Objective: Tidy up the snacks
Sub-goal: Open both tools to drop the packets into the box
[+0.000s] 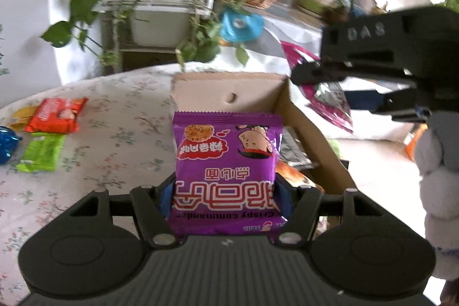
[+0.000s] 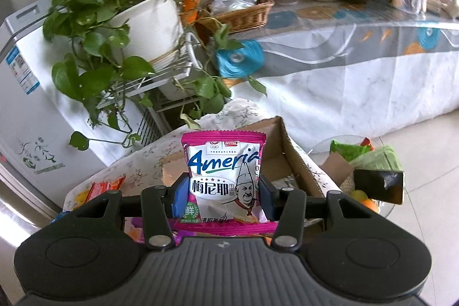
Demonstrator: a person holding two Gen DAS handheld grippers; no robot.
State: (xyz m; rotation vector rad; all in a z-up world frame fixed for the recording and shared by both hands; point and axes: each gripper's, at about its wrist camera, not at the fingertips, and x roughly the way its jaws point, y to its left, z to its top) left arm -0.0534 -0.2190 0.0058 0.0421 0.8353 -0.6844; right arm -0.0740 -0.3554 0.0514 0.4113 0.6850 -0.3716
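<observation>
Floral cloth covers the round tabletop in front of you, with trailing green pot plants and a long cloth-draped side table at the far side of the room. Your left gripper has its blue-padded fingers clamped on the lower part of a purple crispy-noodle packet, held upright at the near left wall of the open brown cardboard box. Your right gripper has its fingers pressed on both sides of a pink-and-white biscuit packet, raised above the same box; in the left view it sits high at the right, beyond the box's right wall. Left of the box, an orange snack packet, a green snack packet and a blue foil packet lie near the tabletop's left edge, well apart from the box, with bare cloth between.
</observation>
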